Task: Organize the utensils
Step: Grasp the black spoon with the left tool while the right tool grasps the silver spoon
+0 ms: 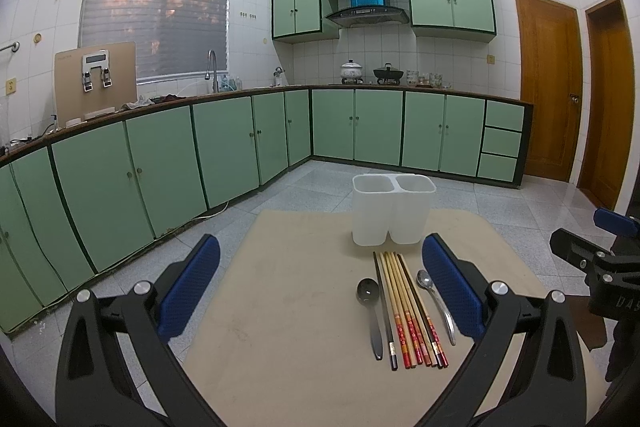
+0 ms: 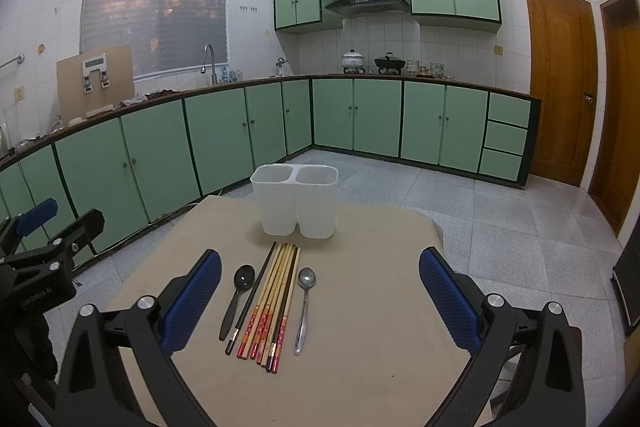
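The left gripper [image 1: 320, 291] is spread wide with nothing between its blue pads [image 1: 191, 289], held above the near part of the table [image 1: 280, 287] and looking forward toward the holder. The right gripper [image 2: 320, 291] is likewise wide apart and holds nothing, above the same table at about the same height. Each shows at the edge of the other's view, so they sit side by side, well apart.

There is one white holder [image 2: 296, 201] with two compartments, upright at the far middle of the table; no utensil stands in either. Just in front of it lies one row of utensils, handles toward the cameras. There are two spoons: a black spoon [image 2: 237, 297] on the left of the row and a metal spoon [image 2: 305, 303] on the right, both bowl-up. Between them lies a bunch of chopsticks [image 2: 272, 303], close together and roughly parallel. I count about seven: most pale with red patterned ends, two dark, though the exact number is hard to tell where they overlap.

From the left wrist the row lies just inside the right finger; from the right wrist it lies nearer the left finger.
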